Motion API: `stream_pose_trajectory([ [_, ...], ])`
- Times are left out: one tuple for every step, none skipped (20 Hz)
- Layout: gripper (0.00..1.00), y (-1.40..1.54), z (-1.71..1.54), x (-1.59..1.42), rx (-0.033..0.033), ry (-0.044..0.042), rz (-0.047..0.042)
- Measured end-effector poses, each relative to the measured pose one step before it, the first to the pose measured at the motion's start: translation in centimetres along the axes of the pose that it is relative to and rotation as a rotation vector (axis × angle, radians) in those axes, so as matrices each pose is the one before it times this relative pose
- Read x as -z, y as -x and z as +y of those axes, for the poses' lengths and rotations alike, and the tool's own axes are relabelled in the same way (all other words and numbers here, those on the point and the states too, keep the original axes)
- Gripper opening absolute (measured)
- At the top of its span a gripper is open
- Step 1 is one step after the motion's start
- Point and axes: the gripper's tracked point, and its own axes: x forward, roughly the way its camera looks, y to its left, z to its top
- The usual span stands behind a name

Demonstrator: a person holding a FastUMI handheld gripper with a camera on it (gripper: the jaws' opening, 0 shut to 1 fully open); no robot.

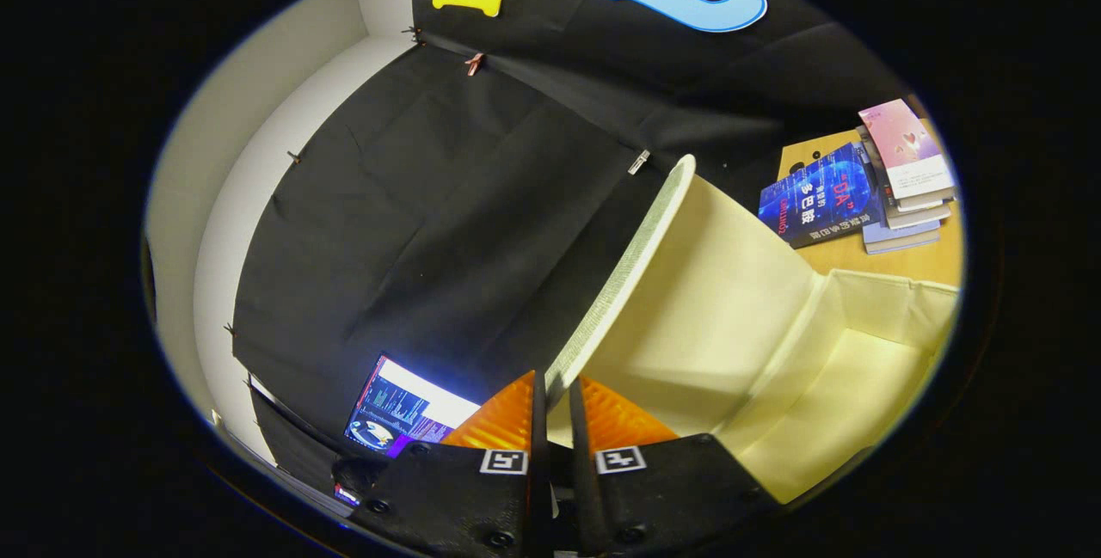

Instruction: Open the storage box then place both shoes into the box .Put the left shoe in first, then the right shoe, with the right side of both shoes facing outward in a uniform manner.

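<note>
- Gripper (550,390): its 2 fingers are closed on the edge of the lid (714,300), which passes through the narrow gap between them; both fingers appear to press on it.
- Lid: cream inside, with a pale woven rim, raised steeply and swung well away from the storage box (860,386), whose cream interior lies open beyond and to the right of the fingers.
- Step in hand, as judged: opening the box. No shoe lies in the part of the interior on view, so both placements seem to remain.
- Doing it well: carry the lid along the arc of its hinge rather than pulling straight, keep the pinch on the rim itself, and release only once the lid rests back unaided.
- Pose: the gripper is rolled markedly, so the scene tilts, and it points up along the lid edge toward the booth wall.
- Surroundings: a stack of books (869,188) lies on the wooden table (903,261) beyond the box; a lit screen (404,412) sits just left of the fingers.
</note>
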Motion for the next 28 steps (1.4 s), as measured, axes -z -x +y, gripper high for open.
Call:
stream_pose_trajectory([
  [0.15,-0.027,-0.308,0.132,0.01482,0.00793,0.00508],
  [0.21,-0.129,-0.478,0.141,0.01443,0.01204,0.00706],
  [0.29,0.047,-0.165,0.089,0.00717,0.00268,0.00414],
  [0.36,0.156,-0.090,0.052,0.00439,0.00202,0.00401],
  [0.47,0.183,-0.205,-0.063,0.00535,0.00320,0.00119],
  [0.53,0.278,-0.035,-0.132,0.00531,0.00829,-0.00517],
  [0.70,0.300,-0.222,-0.207,0.00942,0.01174,-0.01104],
  [0.88,0.510,-0.139,-0.162,0.00605,0.01140,-0.01229],
  [0.90,0.539,-0.118,-0.306,0.01106,0.01204,-0.01434],
  [0.91,0.718,-0.286,-0.315,0.01638,0.01121,-0.01397],
  [0.94,0.862,-0.315,-0.370,0.01872,0.00942,-0.01548],
  [0.95,1.113,-0.397,-0.447,0.02124,0.00989,-0.01909],
  [0.95,1.055,-0.584,-0.510,0.02779,0.01150,-0.01850],
  [0.95,1.385,-0.573,0.314,0.03330,0.01315,-0.01426],
  [0.95,1.180,-0.864,-0.242,0.04085,0.01865,-0.01128],
  [0.96,1.500,-1.294,-0.141,0.04768,0.02285,-0.00714],
  [0.96,1.284,-1.399,-0.133,0.04842,0.02192,-0.00277],
  [0.96,1.291,-1.470,0.221,0.05216,0.01764,0.00225],
  [0.96,1.089,-1.676,0.303,0.05561,0.01415,0.00956],
  [0.96,1.292,-1.699,0.438,0.05236,0.00805,0.00988],
  [0.96,1.122,-1.867,0.368,0.05081,0.00747,0.00838],
  [0.96,0.962,-2.003,0.217,0.05145,0.00718,-0.00220],
  [0.96,0.705,-1.905,0.302,0.05055,0.01329,-0.00339],
  [0.96,0.594,-2.293,0.815,0.06137,0.01905,0.00864],
  [0.96,0.408,-2.467,0.983,0.06365,0.02000,0.01932],
  [0.96,0.563,-2.259,1.101,0.05505,0.01894,0.02378],
  [0.96,0.103,-1.840,1.163,0.04805,0.01945,0.02941],
  [0.96,-0.208,-1.916,1.417,0.04726,0.02847,0.03211],
])
